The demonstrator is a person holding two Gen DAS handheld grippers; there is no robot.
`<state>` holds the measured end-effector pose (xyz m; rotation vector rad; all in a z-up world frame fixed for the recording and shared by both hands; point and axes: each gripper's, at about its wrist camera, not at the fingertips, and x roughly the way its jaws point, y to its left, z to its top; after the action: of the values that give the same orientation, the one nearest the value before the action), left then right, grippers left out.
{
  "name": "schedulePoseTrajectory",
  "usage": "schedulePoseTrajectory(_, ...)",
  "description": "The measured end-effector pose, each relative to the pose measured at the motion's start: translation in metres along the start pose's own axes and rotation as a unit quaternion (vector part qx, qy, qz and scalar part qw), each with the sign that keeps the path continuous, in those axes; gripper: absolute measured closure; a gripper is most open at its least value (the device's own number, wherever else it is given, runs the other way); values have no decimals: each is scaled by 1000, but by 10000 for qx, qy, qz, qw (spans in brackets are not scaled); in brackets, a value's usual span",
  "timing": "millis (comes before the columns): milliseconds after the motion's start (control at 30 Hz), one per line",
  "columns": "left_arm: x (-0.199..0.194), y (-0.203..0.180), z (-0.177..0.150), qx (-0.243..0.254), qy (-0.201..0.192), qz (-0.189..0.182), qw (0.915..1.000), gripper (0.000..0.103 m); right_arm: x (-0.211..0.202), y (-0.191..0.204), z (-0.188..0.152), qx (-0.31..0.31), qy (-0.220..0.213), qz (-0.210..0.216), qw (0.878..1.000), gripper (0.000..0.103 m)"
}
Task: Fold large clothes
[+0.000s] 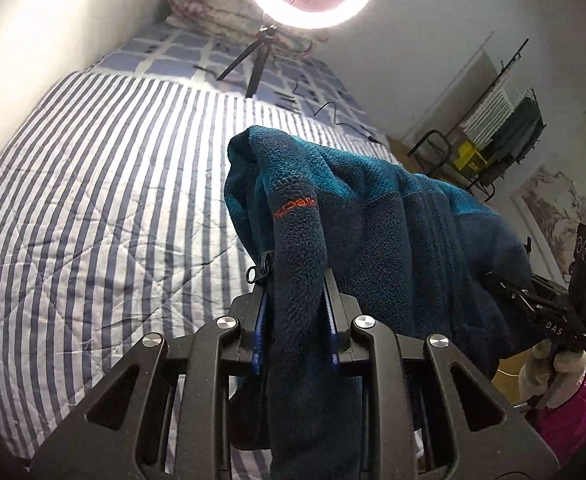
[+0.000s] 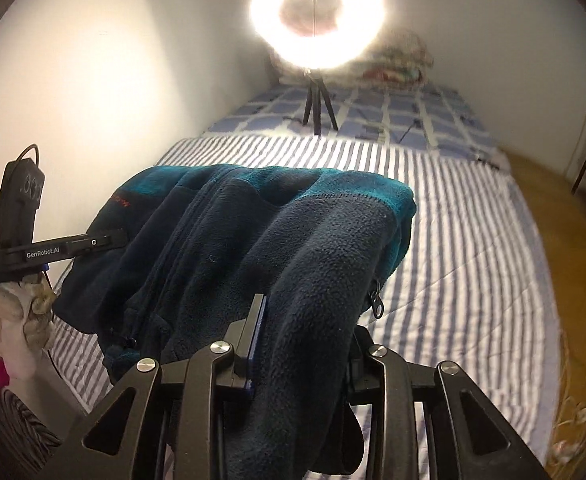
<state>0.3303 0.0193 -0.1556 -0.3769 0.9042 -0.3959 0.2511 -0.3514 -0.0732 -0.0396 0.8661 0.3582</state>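
Note:
A dark navy and teal fleece jacket [image 1: 373,208] with orange lettering hangs in the air above the striped bed. My left gripper [image 1: 297,280] is shut on a thick fold of it beside the zipper pull [image 1: 255,272]. In the right wrist view the same fleece jacket [image 2: 253,232] drapes between both tools, and my right gripper [image 2: 305,312] is shut on another bunched edge; its right finger is hidden under the cloth. The other tool shows at each view's side: the right gripper [image 1: 505,284] and the left gripper [image 2: 105,242], each held by a gloved hand.
A blue-and-white striped quilt [image 1: 105,200] covers the bed, with a checked sheet [image 1: 197,56] beyond it. A lit ring light on a small tripod [image 1: 253,60] stands on the bed with a cable. A wall runs along the left; a metal rack [image 1: 493,136] stands right.

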Motion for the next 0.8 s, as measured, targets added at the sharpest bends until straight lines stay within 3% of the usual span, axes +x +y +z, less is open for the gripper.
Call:
schedulePoseTrajectory(167,6,-22,11,129,-69,-84,9999,81,-15,-7,7,-197,-147,-207,9995,73)
schedulePoseTrajectory(367,42,-54,39,321,-56,-225,9992,81,-17,-49,25,-125,-247,-327,9991,73)
schedulePoseTrajectory(567,121,-96,81,665,80,-333,9972,81,8,-117,44,77,-326,-567,9978,73)
schedulePoseTrajectory(800,213,-136,135,623,64,-480,9969,82,51,-214,87,544,-246,-761,9953,74)
